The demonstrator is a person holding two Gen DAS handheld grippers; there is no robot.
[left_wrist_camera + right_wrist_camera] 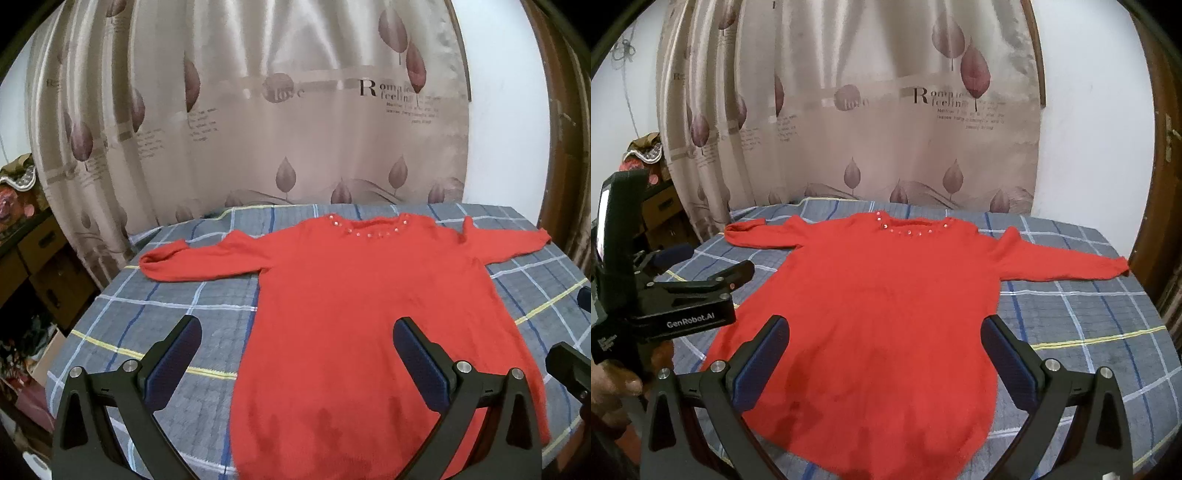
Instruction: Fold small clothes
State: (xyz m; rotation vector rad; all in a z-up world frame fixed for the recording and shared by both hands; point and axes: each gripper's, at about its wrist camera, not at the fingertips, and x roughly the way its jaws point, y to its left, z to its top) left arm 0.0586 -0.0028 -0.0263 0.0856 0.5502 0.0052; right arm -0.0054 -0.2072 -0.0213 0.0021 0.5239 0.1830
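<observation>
On plaid quilt (155, 306), fuzzy red sweater (351, 295) lies flat; both tools (297, 338) (884, 334) gape.

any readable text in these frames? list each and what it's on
"GenRobot.AI": side of the left gripper, seen from the right wrist.
"R", then roughly "Roma.. feelin..": curtain, cut off by folds.
"love": curtain, faint, uncertain.
Small print blocks on the curtain: too blurred to read.
Red sweater: no text.
</observation>
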